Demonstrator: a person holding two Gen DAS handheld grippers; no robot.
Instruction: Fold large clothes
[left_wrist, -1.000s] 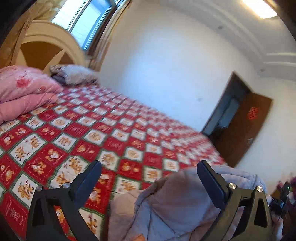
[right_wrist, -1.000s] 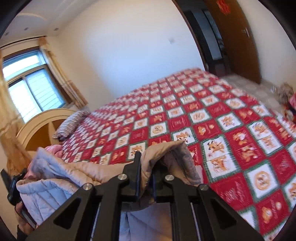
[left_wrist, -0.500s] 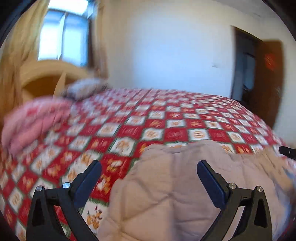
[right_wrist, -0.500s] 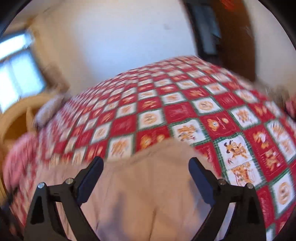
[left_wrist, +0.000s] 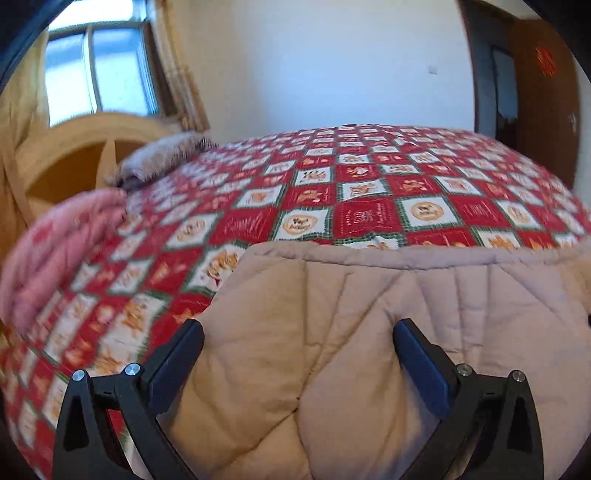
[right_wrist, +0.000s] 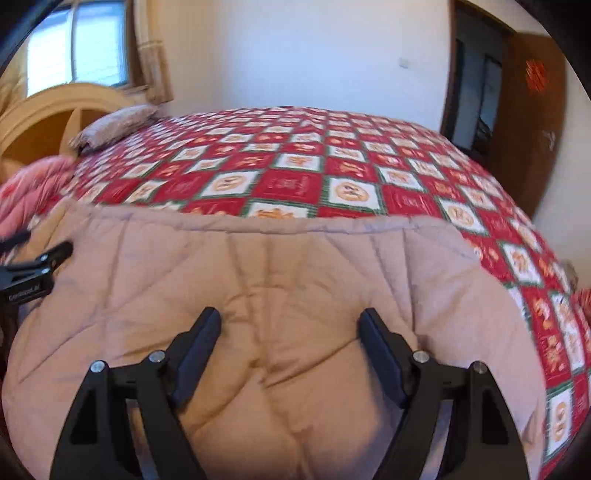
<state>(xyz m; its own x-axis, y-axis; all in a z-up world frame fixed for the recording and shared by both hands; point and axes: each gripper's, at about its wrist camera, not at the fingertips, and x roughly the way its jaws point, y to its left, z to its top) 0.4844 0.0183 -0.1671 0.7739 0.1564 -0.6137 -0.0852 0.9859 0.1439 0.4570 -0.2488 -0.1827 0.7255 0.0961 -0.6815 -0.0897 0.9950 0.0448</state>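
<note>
A large beige quilted coat (left_wrist: 351, 332) (right_wrist: 258, 288) lies spread on the near side of the bed, its far edge straight across the red patterned cover. My left gripper (left_wrist: 297, 332) hovers over the coat's left part, open, with nothing pinched between its black fingers. My right gripper (right_wrist: 290, 321) hangs over the coat's middle; its jaws are closing, wide apart, and no cloth is pressed between the pads. At the left edge of the right wrist view the tip of the left gripper (right_wrist: 35, 266) shows above the coat.
The bed (left_wrist: 369, 192) carries a red, white and green patchwork cover. A pink folded quilt (left_wrist: 59, 251) and a grey pillow (left_wrist: 162, 158) lie at its left by a wooden headboard (left_wrist: 74, 147). A brown door (right_wrist: 532, 122) stands open at the far right.
The right gripper, shut on the coat's edge a second ago, has let go and opened. Both grippers have dropped and rolled level, and the coat now lies flat on the bed.
</note>
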